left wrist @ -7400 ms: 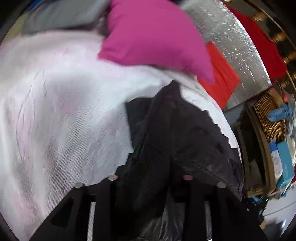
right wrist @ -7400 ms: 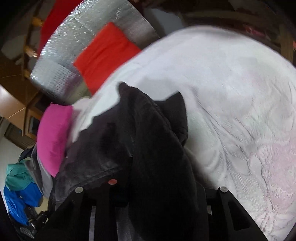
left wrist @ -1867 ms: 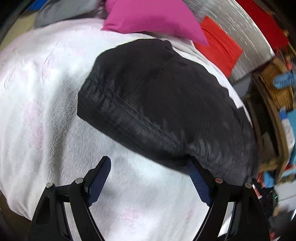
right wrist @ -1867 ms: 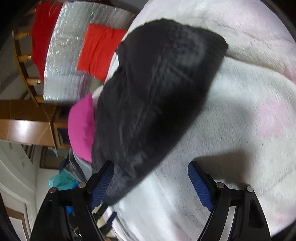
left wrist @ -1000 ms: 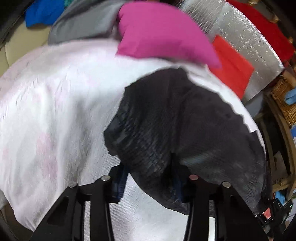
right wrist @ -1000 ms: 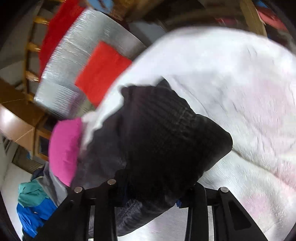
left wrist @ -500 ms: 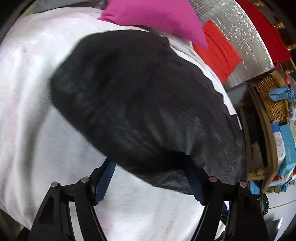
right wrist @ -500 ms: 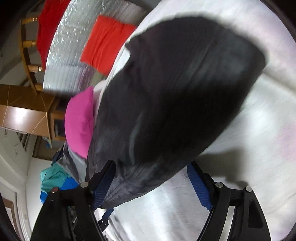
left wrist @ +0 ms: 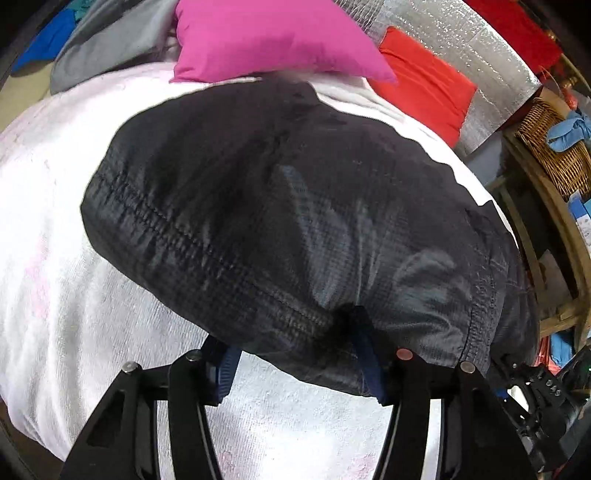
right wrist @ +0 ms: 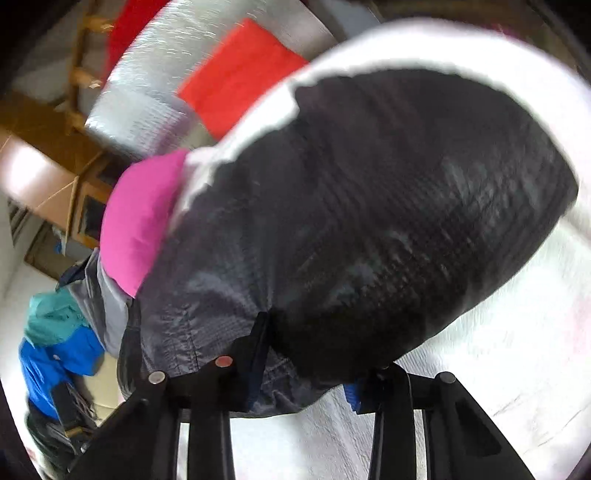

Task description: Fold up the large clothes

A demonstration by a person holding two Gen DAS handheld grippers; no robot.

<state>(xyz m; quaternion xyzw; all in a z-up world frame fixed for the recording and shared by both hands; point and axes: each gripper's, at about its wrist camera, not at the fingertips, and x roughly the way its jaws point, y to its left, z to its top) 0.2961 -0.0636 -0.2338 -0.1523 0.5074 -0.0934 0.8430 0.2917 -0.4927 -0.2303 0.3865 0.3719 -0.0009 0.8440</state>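
Note:
A black quilted jacket (left wrist: 280,206), folded into a thick pad, lies on the white bed cover (left wrist: 55,258). In the left wrist view my left gripper (left wrist: 291,339) is at the jacket's near edge. Its jaws are closing, and the right blue pad (left wrist: 364,354) dents the fabric bunched between them. The right wrist view shows the jacket (right wrist: 388,221) bulging up between the fingers of my right gripper (right wrist: 310,362). Those jaws are closing too, with the left finger pressed into the cloth. The fingertips of both grippers are partly hidden under the fabric.
A pink pillow (left wrist: 273,37) and a red cushion (left wrist: 424,85) lie beyond the jacket, against a silver foil mat (left wrist: 461,33). Grey clothing (left wrist: 110,37) is at the far left. A wicker basket (left wrist: 554,147) and shelves stand past the bed's right edge. Blue and teal clothes (right wrist: 55,350) are piled beside the bed.
Half a second ago both grippers stood wide around the jacket's near edge. Now both pairs of jaws have narrowed onto the fabric, which bunches between them.

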